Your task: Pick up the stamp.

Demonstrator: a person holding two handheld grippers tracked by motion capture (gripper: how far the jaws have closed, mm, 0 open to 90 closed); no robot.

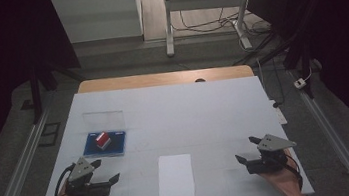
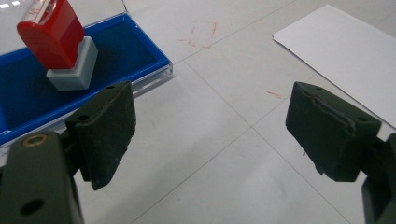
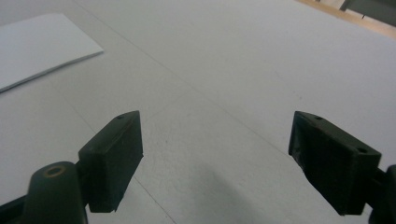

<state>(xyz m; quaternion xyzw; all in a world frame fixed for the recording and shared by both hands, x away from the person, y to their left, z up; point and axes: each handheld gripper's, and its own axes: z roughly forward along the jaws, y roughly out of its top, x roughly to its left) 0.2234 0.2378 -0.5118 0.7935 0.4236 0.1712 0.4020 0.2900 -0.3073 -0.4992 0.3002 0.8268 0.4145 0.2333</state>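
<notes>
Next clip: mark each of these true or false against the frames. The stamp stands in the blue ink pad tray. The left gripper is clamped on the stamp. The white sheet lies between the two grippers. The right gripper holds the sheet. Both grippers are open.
1. The red stamp stands in the blue ink pad tray: true.
2. The left gripper is clamped on the stamp: false; its jaws are spread and empty, short of the tray.
3. The white sheet lies between the two grippers: true.
4. The right gripper holds the sheet: false; it is empty, apart from the sheet.
5. Both grippers are open: true.
</notes>
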